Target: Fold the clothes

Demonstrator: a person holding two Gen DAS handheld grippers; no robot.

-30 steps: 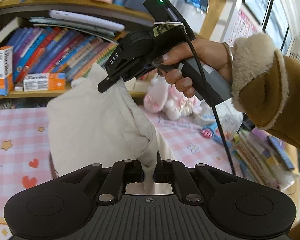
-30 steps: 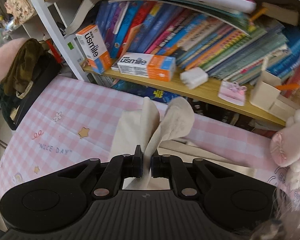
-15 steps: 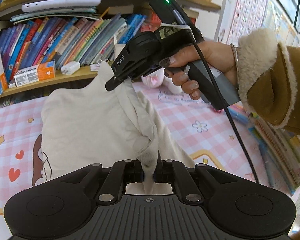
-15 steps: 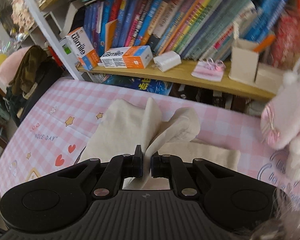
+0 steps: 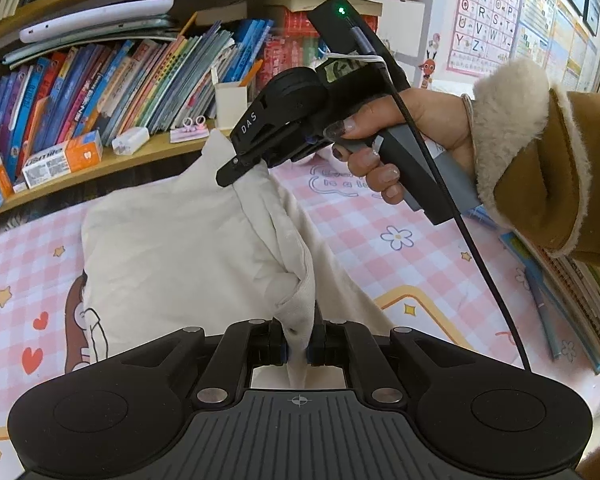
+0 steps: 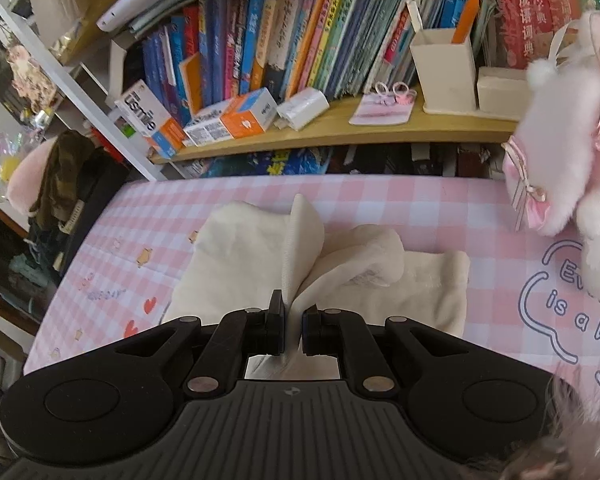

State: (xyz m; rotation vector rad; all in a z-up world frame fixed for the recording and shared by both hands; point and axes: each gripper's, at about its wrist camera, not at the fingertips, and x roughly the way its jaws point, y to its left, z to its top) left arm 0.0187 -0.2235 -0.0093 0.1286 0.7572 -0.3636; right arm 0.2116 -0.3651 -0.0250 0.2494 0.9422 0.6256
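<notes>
A cream garment (image 5: 172,248) with a cartoon print on its left side lies partly on the pink checked table cloth (image 5: 400,216). My left gripper (image 5: 298,344) is shut on a bunched edge of it, close to the camera. Farther back, a hand (image 5: 412,132) in a fur-cuffed brown sleeve holds my right gripper (image 5: 236,170), shut on another edge and lifting it into a ridge. In the right wrist view the garment (image 6: 240,260) rises in a fold into my right gripper (image 6: 294,320), whose jaws pinch the cloth.
A bookshelf (image 5: 100,80) full of books runs along the table's far edge, with toothpaste boxes (image 6: 236,116) and a white pen holder (image 6: 444,72) on its lower board. A pink plush toy (image 6: 560,140) sits at the right. Stacked books (image 5: 560,280) lie along the right edge.
Both grippers have come down and back over the table with the garment still held. More of the garment now rests spread on the checked cloth, and the cartoon print shows.
</notes>
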